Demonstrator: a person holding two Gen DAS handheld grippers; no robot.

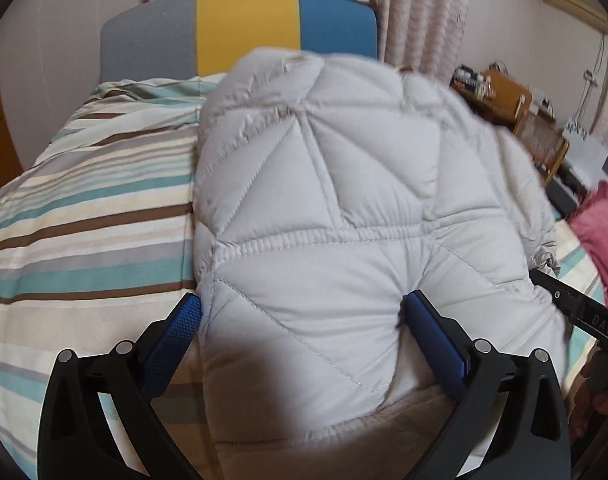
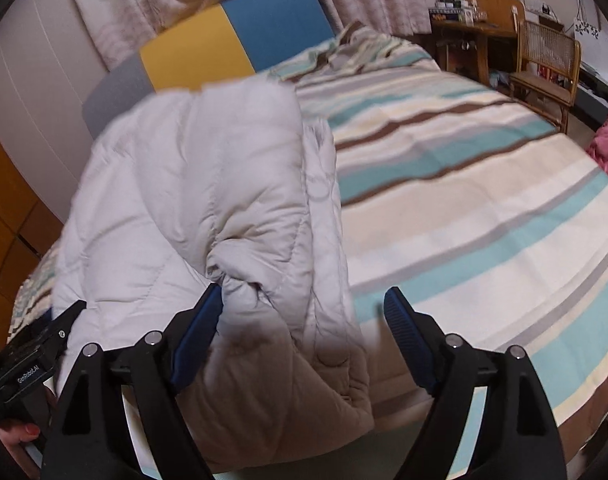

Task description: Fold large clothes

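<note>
Jacket (image 1: 335, 208), quilted grey, lies on the striped bed (image 1: 84, 200) lengthwise away from me, bulk between my left gripper (image 1: 302, 312) wide jaws; right gripper (image 2: 302, 300) jaws wide, ungripped, at its right edge.

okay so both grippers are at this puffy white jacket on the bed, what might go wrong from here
The quilted jacket bulges wide between the left gripper pads, which stand far apart around it; the slick padding could squirm out as they close.

The right gripper is open, with only its left pad against a bunched fold, so closing may catch just a wrinkle and give a lopsided fold.

The jacket lies near the edge of the striped bedspread and might slide off.
</note>
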